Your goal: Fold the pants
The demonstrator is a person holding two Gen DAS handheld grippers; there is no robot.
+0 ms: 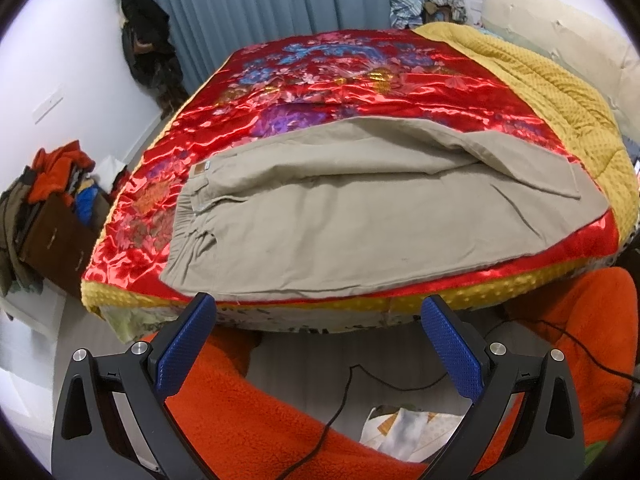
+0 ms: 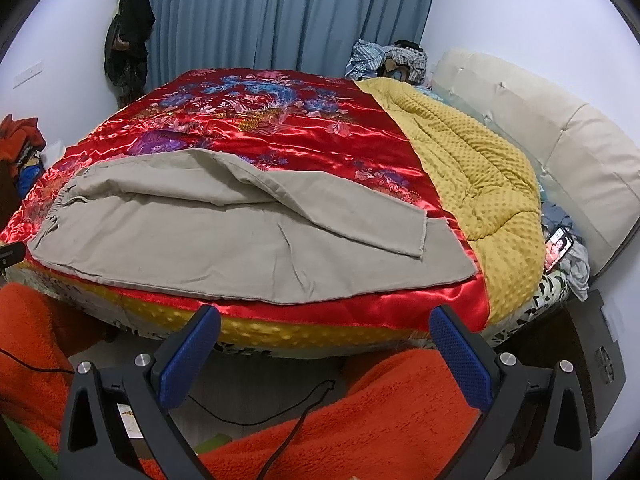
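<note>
bed (image 1: 280,320) fills both views, covered by a red floral satin quilt (image 1: 320,80) with a yellow dotted blanket (image 2: 460,152) along its headboard side. khaki pants (image 1: 340,220) lie flat on the quilt near the front edge, waistband (image 1: 188,208) toward the left, leg hems (image 2: 432,248) toward the right. legs already stacked; the upper leg sits askew, its hem short of and crossing over the lower hem, with a rumpled ridge along the far side.

left gripper (image 1: 316,324) hangs off the bed edge below the pants, jaws spread wide, nothing between them. right gripper (image 2: 324,332) likewise, jaws released and empty, just in front of the quilt's edge. neither touches the cloth.

judged step: lengthwise fold done, crosswise fold not yet begun.

risks:
- satin is slick; dragging a hem could slide the whole garment or bunch the quilt.
- pinching only the top layer at the hems would leave the lower leg behind.
- misaligned hems, if not squared first, carry into a crooked fold.
- black cable (image 2: 280,440) over the orange fleece (image 2: 360,400) may snag.
</note>
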